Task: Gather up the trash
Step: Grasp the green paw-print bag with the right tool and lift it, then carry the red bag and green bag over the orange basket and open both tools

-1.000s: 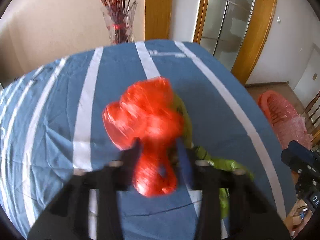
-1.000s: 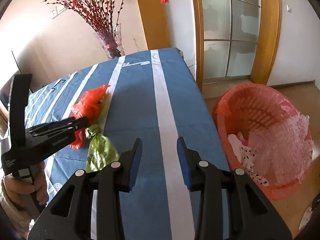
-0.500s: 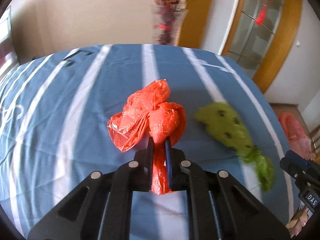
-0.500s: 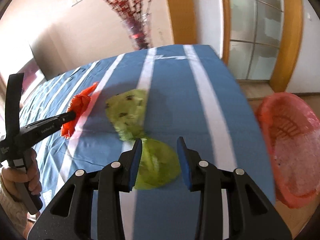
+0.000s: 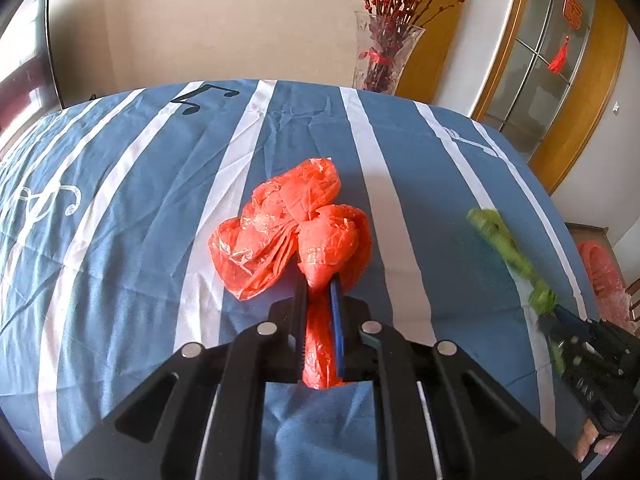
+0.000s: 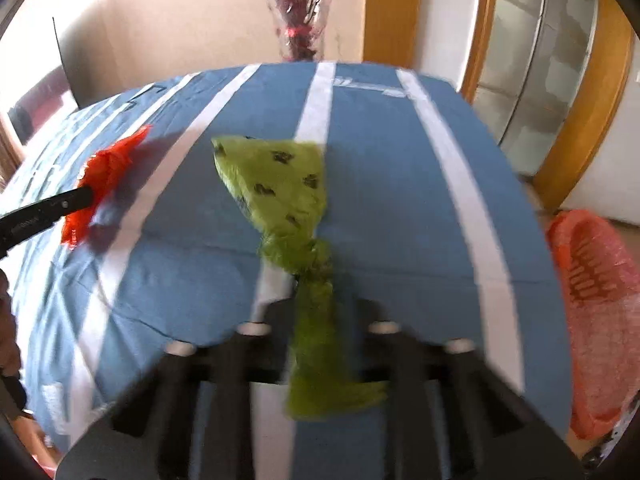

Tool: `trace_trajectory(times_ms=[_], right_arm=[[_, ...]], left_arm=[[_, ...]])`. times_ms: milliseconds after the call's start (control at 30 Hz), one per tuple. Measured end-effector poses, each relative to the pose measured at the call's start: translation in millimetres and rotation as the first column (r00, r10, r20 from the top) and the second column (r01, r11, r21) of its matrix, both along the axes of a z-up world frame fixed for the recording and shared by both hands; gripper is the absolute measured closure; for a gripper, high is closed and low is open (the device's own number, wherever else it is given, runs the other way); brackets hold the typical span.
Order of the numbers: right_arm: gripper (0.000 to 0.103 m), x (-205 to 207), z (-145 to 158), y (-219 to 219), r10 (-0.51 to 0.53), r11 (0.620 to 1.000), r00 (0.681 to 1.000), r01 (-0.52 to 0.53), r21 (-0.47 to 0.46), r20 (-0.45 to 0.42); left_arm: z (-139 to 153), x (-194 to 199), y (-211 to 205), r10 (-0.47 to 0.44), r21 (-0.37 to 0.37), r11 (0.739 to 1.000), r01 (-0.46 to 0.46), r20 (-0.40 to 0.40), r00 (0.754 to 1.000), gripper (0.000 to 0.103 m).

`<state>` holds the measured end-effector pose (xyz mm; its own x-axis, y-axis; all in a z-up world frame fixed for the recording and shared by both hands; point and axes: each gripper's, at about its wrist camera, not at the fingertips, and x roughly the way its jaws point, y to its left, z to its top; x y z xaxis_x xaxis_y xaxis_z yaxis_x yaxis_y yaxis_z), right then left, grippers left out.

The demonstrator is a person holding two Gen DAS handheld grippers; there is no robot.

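Note:
My left gripper (image 5: 318,292) is shut on the knotted neck of a crumpled red plastic bag (image 5: 288,232), which bulges out ahead of the fingers above the blue striped tablecloth (image 5: 120,208). My right gripper (image 6: 312,300) is shut on the twisted neck of a green plastic bag with dark prints (image 6: 280,184); this view is motion-blurred. The green bag (image 5: 504,240) and the right gripper (image 5: 560,320) show at the right of the left wrist view. The red bag (image 6: 108,172) and the left gripper (image 6: 86,200) show at the left of the right wrist view.
A pink bin lined with a pink bag (image 6: 596,304) stands on the floor past the table's right edge; it also shows in the left wrist view (image 5: 604,276). A glass vase of red branches (image 5: 380,56) stands at the far table edge. Wooden-framed glass doors (image 6: 540,60) lie behind.
My right gripper has closed on the green bag's neck and the bag now stretches out ahead of it. My left gripper stays shut on the red bag and has shifted left.

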<state>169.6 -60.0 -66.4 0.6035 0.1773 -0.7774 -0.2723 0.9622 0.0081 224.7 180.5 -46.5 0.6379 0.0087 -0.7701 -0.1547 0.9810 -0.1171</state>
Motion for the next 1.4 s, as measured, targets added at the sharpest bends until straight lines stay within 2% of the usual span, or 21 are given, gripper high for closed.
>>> trace_trajectory(times_ms=[67, 233, 533, 1000, 1400], right_arm=[[0.101, 0, 5, -13, -0.028, 0.999, 1.000, 0.027, 0.028, 0.002], [0.101, -8, 33, -47, -0.108, 0.989, 0.991, 0.099, 0.114, 0.077], [0.101, -34, 73, -87, -0.184, 0.967, 0.966, 0.145, 0.212, 0.181], [0.101, -60, 86, -145, -0.301, 0.935, 0.925, 0.239, 0.261, 0.233], [0.101, -73, 85, -186, -0.373, 0.908, 0.898, 0.301, 0.291, 0.233]], left_arm=[[-1, 2, -3, -0.007, -0.005, 1.000, 0.007, -0.002, 1.000, 0.091], [1, 2, -17, -0.034, -0.014, 0.999, 0.034, 0.002, 0.999, 0.091], [14, 2, -59, -0.111, -0.024, 0.993, 0.111, 0.027, 0.993, 0.091], [30, -2, -130, -0.232, 0.008, 0.973, 0.232, 0.051, 0.971, 0.091], [44, -5, -195, -0.348, 0.011, 0.937, 0.348, 0.077, 0.934, 0.091]])
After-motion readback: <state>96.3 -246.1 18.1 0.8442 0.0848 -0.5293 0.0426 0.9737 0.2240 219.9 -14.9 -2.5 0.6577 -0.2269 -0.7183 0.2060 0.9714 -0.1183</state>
